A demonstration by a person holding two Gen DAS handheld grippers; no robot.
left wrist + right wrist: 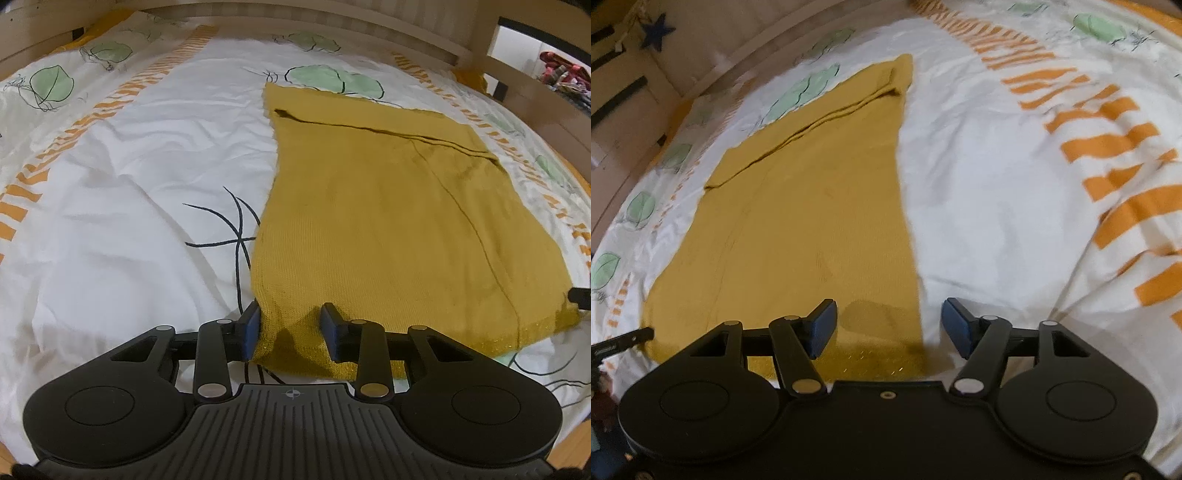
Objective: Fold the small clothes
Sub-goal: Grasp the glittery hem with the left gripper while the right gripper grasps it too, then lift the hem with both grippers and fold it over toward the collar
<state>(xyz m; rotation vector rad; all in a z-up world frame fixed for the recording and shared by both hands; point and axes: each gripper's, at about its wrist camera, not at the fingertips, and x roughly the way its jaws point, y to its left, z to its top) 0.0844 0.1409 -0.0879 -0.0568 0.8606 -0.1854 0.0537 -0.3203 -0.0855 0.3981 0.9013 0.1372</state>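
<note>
With both claws set at the near hem, looks like the grasping step before a fold. Left gripper [290,332] partly closed, near-left corner of mustard knit garment [388,221] bunched between its blue pads, firm pinch not certain. Right gripper [888,328] wide apart astride near-right corner, holding nothing. Next: pinch both corners, carry toward far edge, flat on patterned bedsheet [129,192].

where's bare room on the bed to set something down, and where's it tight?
Free: the white sheet between the mustard garment and the orange-striped band, in both wrist views. Crowded: the garment's near hem, where the left gripper straddles one corner and the right gripper the other. Only a narrow strip separates garment and wooden bed frame.
</note>
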